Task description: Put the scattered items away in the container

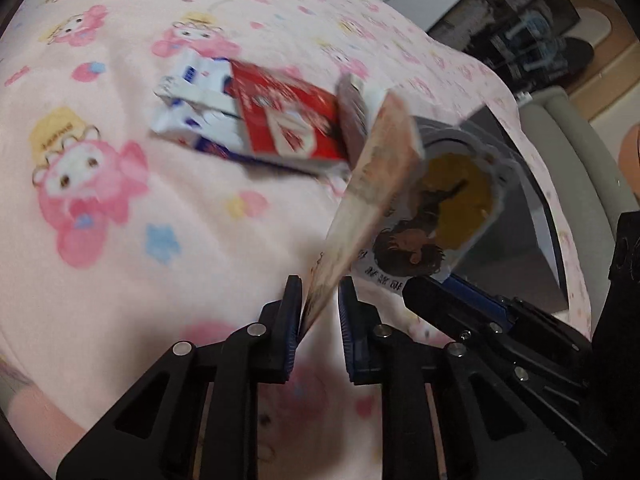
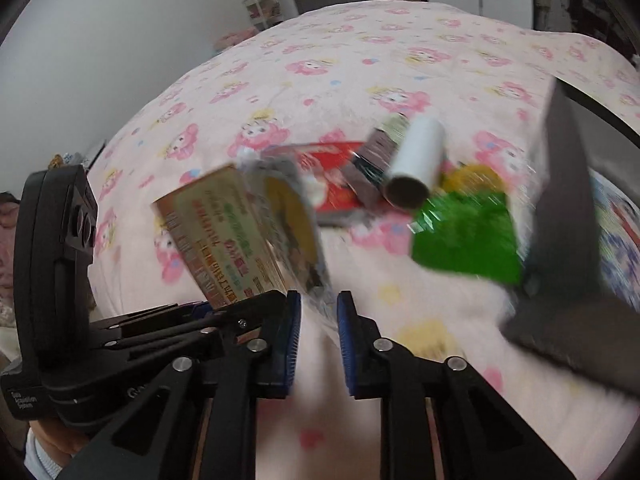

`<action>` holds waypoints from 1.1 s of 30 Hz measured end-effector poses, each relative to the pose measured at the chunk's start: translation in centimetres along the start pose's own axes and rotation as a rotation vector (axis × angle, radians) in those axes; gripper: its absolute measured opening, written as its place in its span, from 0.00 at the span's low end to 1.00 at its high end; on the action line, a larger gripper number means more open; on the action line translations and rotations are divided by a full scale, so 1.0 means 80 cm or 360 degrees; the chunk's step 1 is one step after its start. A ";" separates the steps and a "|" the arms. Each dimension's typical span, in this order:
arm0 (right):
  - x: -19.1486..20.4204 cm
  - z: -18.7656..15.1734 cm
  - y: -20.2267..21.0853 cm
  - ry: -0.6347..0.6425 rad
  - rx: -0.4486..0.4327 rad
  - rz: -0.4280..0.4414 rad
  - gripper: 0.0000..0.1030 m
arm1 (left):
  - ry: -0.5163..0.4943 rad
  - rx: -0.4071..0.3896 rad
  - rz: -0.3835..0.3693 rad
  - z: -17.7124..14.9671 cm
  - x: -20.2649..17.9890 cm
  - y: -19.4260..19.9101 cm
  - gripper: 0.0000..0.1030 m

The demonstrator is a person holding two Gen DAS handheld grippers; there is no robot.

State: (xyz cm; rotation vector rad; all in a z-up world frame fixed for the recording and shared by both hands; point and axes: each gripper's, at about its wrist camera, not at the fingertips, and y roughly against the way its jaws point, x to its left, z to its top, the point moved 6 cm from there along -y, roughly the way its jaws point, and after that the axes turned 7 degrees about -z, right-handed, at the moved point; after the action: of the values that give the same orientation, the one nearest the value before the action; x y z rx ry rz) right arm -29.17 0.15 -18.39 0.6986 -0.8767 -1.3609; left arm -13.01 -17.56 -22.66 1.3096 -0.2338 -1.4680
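Boxes up in both tongs: your left gripper pinches the beige box by its edge, your right gripper the yellow packet. Grey container sits at 2 o'clock, so they're lifted ready to drop in.

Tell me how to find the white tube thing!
Look at the pink cartoon bedspread, then the pile of packets in its middle. The white tube lies there between a dark little box and a shiny green packet. It alone is round, with a hollow dark end.
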 end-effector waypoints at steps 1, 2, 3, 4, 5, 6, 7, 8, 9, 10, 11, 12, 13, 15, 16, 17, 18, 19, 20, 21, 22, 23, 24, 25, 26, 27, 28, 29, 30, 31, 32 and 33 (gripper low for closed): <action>-0.005 -0.009 0.005 -0.0017 0.0006 0.0002 0.16 | -0.0019 0.0012 -0.0005 -0.007 -0.006 0.000 0.16; -0.011 -0.018 0.011 -0.0047 0.0012 0.0018 0.16 | -0.0053 0.0018 -0.0002 -0.014 -0.013 0.001 0.16; -0.013 -0.024 0.014 -0.0066 0.0016 0.0028 0.16 | -0.0086 0.0007 0.0010 -0.017 -0.019 0.003 0.16; -0.017 -0.029 0.018 -0.0080 0.0019 0.0031 0.16 | -0.0114 -0.0013 0.0020 -0.018 -0.023 0.006 0.16; -0.019 -0.034 0.022 -0.0087 0.0018 0.0029 0.16 | -0.0132 -0.0043 0.0025 -0.016 -0.026 0.011 0.16; -0.022 -0.038 0.027 -0.0097 0.0013 0.0031 0.16 | -0.0133 -0.0071 0.0026 -0.014 -0.026 0.016 0.16; -0.024 -0.039 0.030 -0.0108 0.0010 0.0034 0.16 | -0.0129 -0.0098 0.0031 -0.012 -0.025 0.020 0.16; -0.026 -0.041 0.034 -0.0117 0.0005 0.0040 0.16 | -0.0119 -0.0123 0.0041 -0.009 -0.022 0.024 0.16; -0.025 -0.041 0.035 -0.0120 0.0002 0.0047 0.16 | -0.0106 -0.0139 0.0048 -0.007 -0.019 0.026 0.16; -0.025 -0.040 0.035 -0.0122 0.0000 0.0042 0.16 | -0.0089 -0.0149 0.0053 -0.004 -0.017 0.026 0.16; -0.025 -0.039 0.036 -0.0122 -0.0003 0.0033 0.16 | -0.0072 -0.0148 0.0056 -0.002 -0.014 0.025 0.16; -0.025 -0.039 0.035 -0.0121 0.0000 0.0030 0.16 | -0.0056 -0.0134 0.0060 -0.001 -0.007 0.023 0.16; -0.026 -0.039 0.032 -0.0124 0.0012 0.0028 0.16 | -0.0038 -0.0112 0.0068 0.001 -0.001 0.016 0.18; -0.029 -0.040 0.023 -0.0149 0.0045 0.0023 0.16 | 0.0008 -0.0068 0.0081 0.002 0.008 0.005 0.24; -0.032 -0.041 0.017 -0.0166 0.0064 0.0021 0.16 | 0.0025 -0.0061 0.0090 0.000 0.010 0.001 0.25; -0.035 -0.045 0.010 -0.0178 0.0088 0.0013 0.16 | 0.0043 -0.0064 0.0104 0.001 0.014 0.000 0.30; -0.038 -0.048 0.002 -0.0188 0.0121 -0.0001 0.16 | 0.0056 -0.0075 0.0106 0.002 0.018 0.002 0.32; -0.040 -0.052 -0.005 -0.0196 0.0145 -0.0015 0.16 | 0.0072 -0.0085 0.0112 0.005 0.021 0.001 0.33; -0.042 -0.054 -0.012 -0.0203 0.0166 -0.0028 0.17 | 0.0085 -0.0092 0.0119 0.005 0.026 0.004 0.35; -0.045 -0.056 -0.020 -0.0213 0.0189 -0.0049 0.20 | 0.0098 -0.0093 0.0127 0.007 0.029 0.002 0.36; -0.047 -0.056 -0.025 -0.0222 0.0198 -0.0060 0.21 | 0.0113 -0.0080 0.0130 0.009 0.033 -0.002 0.36; -0.049 -0.056 -0.030 -0.0233 0.0200 -0.0064 0.23 | 0.0132 -0.0045 0.0112 0.009 0.037 -0.008 0.36; -0.052 -0.056 -0.036 -0.0248 0.0195 -0.0060 0.23 | 0.0145 -0.0008 0.0088 0.007 0.038 -0.012 0.35; -0.053 -0.056 -0.039 -0.0259 0.0187 -0.0049 0.23 | 0.0154 0.0016 0.0059 0.007 0.039 -0.016 0.32; -0.054 -0.057 -0.041 -0.0268 0.0177 -0.0040 0.23 | 0.0153 0.0019 0.0046 0.006 0.037 -0.016 0.29; -0.054 -0.058 -0.040 -0.0266 0.0163 -0.0043 0.23 | 0.0139 0.0008 0.0051 0.006 0.036 -0.014 0.25; -0.053 -0.058 -0.036 -0.0254 0.0142 -0.0044 0.23 | 0.0125 0.0003 0.0052 0.005 0.034 -0.011 0.24; -0.052 -0.059 -0.030 -0.0239 0.0122 -0.0046 0.19 | 0.0110 0.0005 0.0045 0.003 0.032 -0.010 0.21; -0.052 -0.060 -0.022 -0.0228 0.0107 -0.0044 0.15 | 0.0096 0.0013 0.0034 0.000 0.029 -0.009 0.19; -0.053 -0.061 -0.014 -0.0226 0.0094 -0.0029 0.14 | 0.0079 0.0022 0.0019 -0.005 0.025 -0.008 0.19; -0.056 -0.061 -0.004 -0.0230 0.0078 0.0000 0.11 | 0.0062 0.0035 -0.0005 -0.010 0.018 -0.006 0.17; -0.059 -0.063 0.007 -0.0234 0.0064 0.0026 0.10 | 0.0043 0.0052 -0.0029 -0.016 0.011 -0.006 0.17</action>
State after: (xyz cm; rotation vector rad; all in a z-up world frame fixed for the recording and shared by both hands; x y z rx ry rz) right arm -24.56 4.58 -21.11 0.6267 -1.0265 -1.3964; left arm -12.06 -17.50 -23.98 1.3606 -0.2293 -1.4663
